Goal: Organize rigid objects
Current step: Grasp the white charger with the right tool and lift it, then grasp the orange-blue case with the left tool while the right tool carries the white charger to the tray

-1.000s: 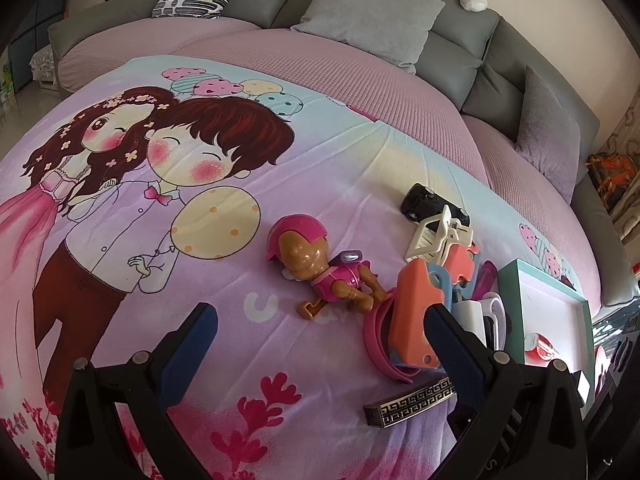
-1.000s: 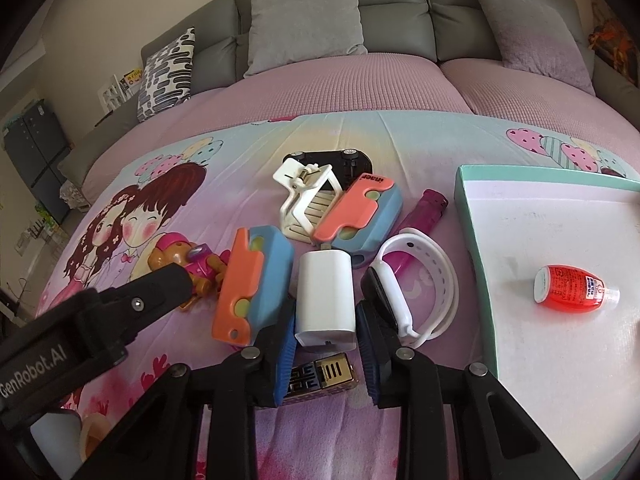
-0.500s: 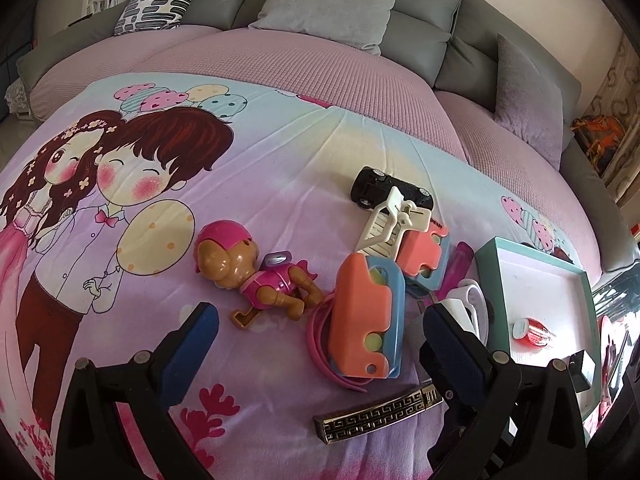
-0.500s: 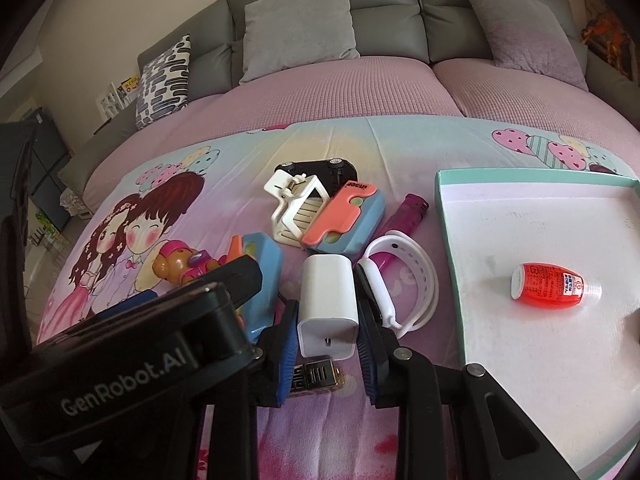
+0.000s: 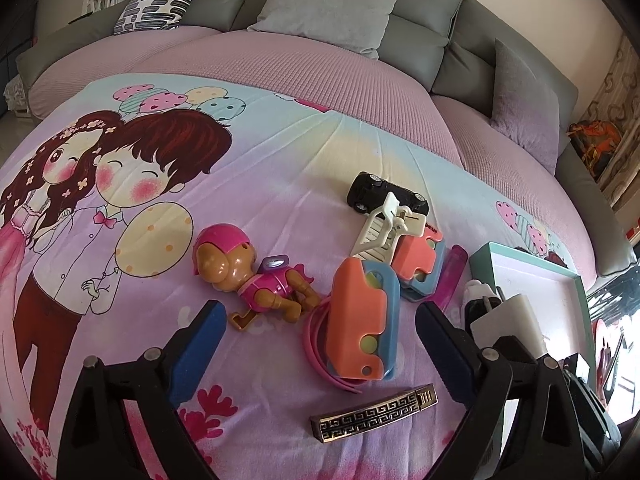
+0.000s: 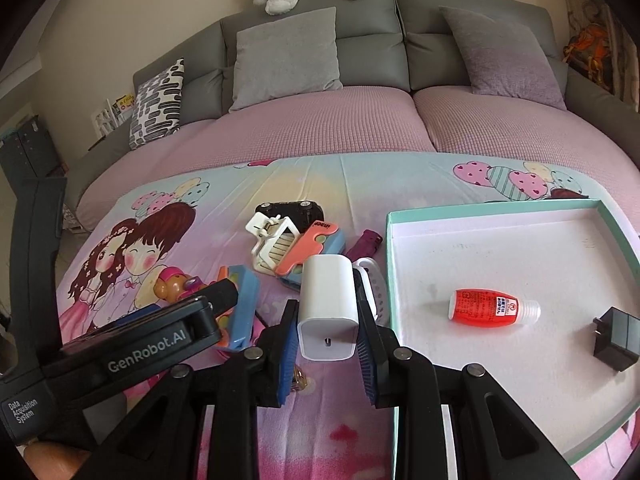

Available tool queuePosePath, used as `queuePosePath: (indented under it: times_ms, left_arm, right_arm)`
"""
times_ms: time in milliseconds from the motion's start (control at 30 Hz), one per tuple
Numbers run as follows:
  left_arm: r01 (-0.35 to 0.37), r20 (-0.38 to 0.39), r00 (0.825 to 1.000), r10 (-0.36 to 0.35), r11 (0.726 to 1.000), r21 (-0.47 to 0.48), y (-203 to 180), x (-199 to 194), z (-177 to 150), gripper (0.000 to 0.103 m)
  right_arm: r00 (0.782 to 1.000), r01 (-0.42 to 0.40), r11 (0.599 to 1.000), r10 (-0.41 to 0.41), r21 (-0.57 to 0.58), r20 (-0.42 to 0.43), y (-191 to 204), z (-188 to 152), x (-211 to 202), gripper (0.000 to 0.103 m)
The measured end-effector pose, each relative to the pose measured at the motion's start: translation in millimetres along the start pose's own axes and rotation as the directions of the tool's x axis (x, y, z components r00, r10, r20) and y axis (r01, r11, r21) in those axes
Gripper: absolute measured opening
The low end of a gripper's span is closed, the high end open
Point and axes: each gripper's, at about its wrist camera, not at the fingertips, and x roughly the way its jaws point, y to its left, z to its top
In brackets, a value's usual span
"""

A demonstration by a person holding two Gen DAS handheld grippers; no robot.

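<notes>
I find the red plastic bottle [image 6: 494,307] and black plug [image 6: 614,343] already in the teal-rimmed white tray [image 6: 472,216]. My right tool [image 6: 327,338] clamps the white charger block [image 6: 329,307]; my left tool [image 5: 320,344], wide apart and lately narrowing, holds nothing. The black toy car [image 5: 386,196] and pink-helmeted toy dog [image 5: 248,276] remain on the bed.

Open tray floor [image 6: 500,380] around red bottle [image 6: 490,308] and black plug [image 6: 614,338], toy pile [image 6: 288,248] crowding its left side

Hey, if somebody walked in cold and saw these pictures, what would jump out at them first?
Probably the white charger block pinched in the right hand-held gripper, raised beside the teal-rimmed tray that holds a small red bottle and a black plug adapter. Next, the bright cartoon-couple sheet with a pink-helmeted toy pup and an orange-and-blue plastic toy lying ahead of the open left hand-held gripper.
</notes>
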Motion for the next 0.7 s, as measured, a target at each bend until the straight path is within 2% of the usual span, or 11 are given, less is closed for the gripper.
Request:
queuePosePath:
  times_ms: [100,200,400,500,567,700]
  left_arm:
    - [0.003,-0.011,1.000,-0.003,1.000,0.011,-4,3,-1,0.095]
    - [-0.004,-0.016,1.000,0.005,0.999,0.039,-10,5,-3,0.082]
    - [-0.010,-0.038,0.999,0.013,0.997,0.077,-22,14,-7,0.075]
    - [-0.023,-0.045,0.999,0.027,0.995,0.096,-26,18,-9,0.069]
    - [-0.036,-0.043,0.998,0.041,0.994,0.105,-28,19,-10,0.058]
    - [-0.023,-0.031,0.999,0.027,0.994,0.107,-29,16,-9,0.053]
  right_arm:
    - [1.000,0.011,1.000,-0.011,0.018,0.013,-8,2,-5,0.029]
    - [0.999,0.030,0.999,-0.030,0.028,0.015,-13,3,-6,0.029]
    - [1.000,0.026,0.999,-0.026,0.030,0.013,-14,3,-6,0.029]
    - [1.000,0.025,0.999,-0.025,0.032,0.013,-14,2,-6,0.029]
    - [1.000,0.026,0.999,-0.026,0.035,0.014,-15,2,-7,0.029]
    - [1.000,0.025,0.999,-0.026,0.041,0.017,-16,2,-8,0.029]
